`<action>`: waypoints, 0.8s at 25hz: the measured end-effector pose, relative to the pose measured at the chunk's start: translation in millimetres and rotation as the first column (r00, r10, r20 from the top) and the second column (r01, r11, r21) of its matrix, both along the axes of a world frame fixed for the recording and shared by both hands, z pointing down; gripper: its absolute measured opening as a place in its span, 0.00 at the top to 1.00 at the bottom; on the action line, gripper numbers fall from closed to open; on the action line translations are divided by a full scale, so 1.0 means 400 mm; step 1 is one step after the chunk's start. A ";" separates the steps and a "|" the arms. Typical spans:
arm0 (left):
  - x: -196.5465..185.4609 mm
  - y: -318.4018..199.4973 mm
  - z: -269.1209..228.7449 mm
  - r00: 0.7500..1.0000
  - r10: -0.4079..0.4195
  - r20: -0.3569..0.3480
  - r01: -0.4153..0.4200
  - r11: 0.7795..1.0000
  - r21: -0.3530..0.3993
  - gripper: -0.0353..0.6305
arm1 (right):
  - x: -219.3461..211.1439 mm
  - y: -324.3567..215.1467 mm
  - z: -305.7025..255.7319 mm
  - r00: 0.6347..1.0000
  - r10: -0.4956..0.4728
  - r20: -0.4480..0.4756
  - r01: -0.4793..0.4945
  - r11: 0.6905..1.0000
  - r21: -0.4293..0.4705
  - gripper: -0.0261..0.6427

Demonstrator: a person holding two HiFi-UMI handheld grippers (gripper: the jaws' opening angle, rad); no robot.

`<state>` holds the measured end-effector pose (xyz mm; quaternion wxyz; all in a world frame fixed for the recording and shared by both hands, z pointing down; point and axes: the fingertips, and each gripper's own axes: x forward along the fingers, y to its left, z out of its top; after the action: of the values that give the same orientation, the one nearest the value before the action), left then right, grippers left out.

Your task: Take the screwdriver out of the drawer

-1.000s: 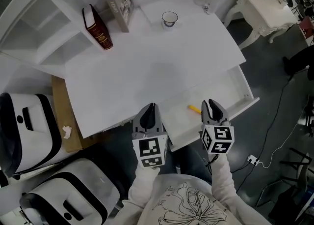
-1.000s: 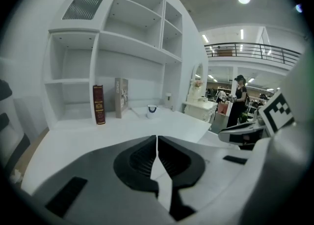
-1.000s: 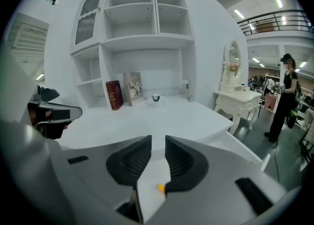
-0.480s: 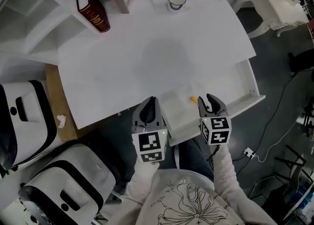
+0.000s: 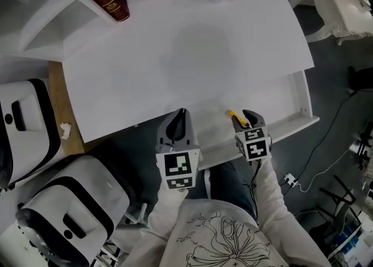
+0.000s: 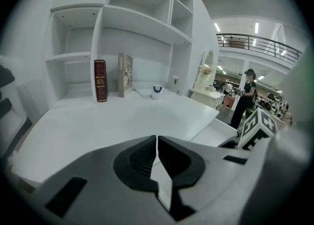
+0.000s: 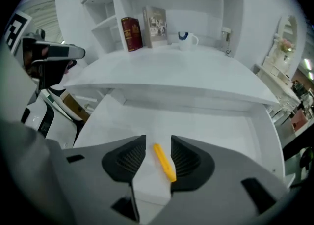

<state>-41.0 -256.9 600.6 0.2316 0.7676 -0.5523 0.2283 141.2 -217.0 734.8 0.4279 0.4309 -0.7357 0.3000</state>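
head view: right gripper (image 5: 248, 119) has sunk into the drawer (image 5: 303, 94), over the screwdriver (image 5: 233, 115) left of its middle. left gripper view: left gripper (image 6: 157, 145) closed, empty. right gripper view: jaws opening, straddling the screwdriver untouched — grasp seems next.

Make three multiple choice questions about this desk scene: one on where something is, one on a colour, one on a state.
1. Where does the screwdriver lie?
A) on the desk top
B) in the open drawer
C) on the floor
2. What colour is the screwdriver?
A) yellow
B) red
C) green
3. How do the left gripper's jaws stand?
A) together, empty
B) wide apart
C) clamped on a book
Answers:
1 B: it lies on the drawer's white bottom.
2 A: it shows plain yellow against the white.
3 A: the left gripper view shows the jaws meeting with nothing between.
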 end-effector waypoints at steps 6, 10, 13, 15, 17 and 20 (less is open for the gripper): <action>-0.006 0.005 0.031 1.000 -0.030 0.007 0.030 0.999 -0.027 0.93 | 0.020 0.031 0.101 0.990 -0.126 -0.066 0.118 0.986 -0.121 0.72; -0.013 0.009 0.049 0.999 -0.044 0.012 0.044 0.998 -0.038 0.93 | 0.035 0.056 0.155 0.962 -0.246 -0.121 0.216 0.952 -0.218 0.70; -0.016 0.012 0.060 0.998 -0.054 0.014 0.055 0.997 -0.047 0.93 | 0.043 0.062 0.177 0.933 -0.326 -0.149 0.279 0.921 -0.271 0.70; -0.017 0.015 0.064 0.998 -0.058 0.016 0.059 0.997 -0.050 0.93 | 0.052 0.072 0.196 0.902 -0.395 -0.175 0.330 0.891 -0.311 0.70; -0.017 0.018 0.068 0.998 -0.061 0.017 0.062 0.997 -0.054 0.93 | 0.061 0.079 0.214 0.873 -0.447 -0.195 0.367 0.865 -0.341 0.71; -0.020 0.025 0.077 0.997 -0.069 0.019 0.070 0.996 -0.063 0.93 | 0.070 0.086 0.230 0.851 -0.483 -0.206 0.387 0.842 -0.376 0.73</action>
<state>-49.0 -246.9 631.2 0.2590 0.7382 -0.5730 0.2443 169.1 -182.7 827.0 0.6534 0.2147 -0.6844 0.2419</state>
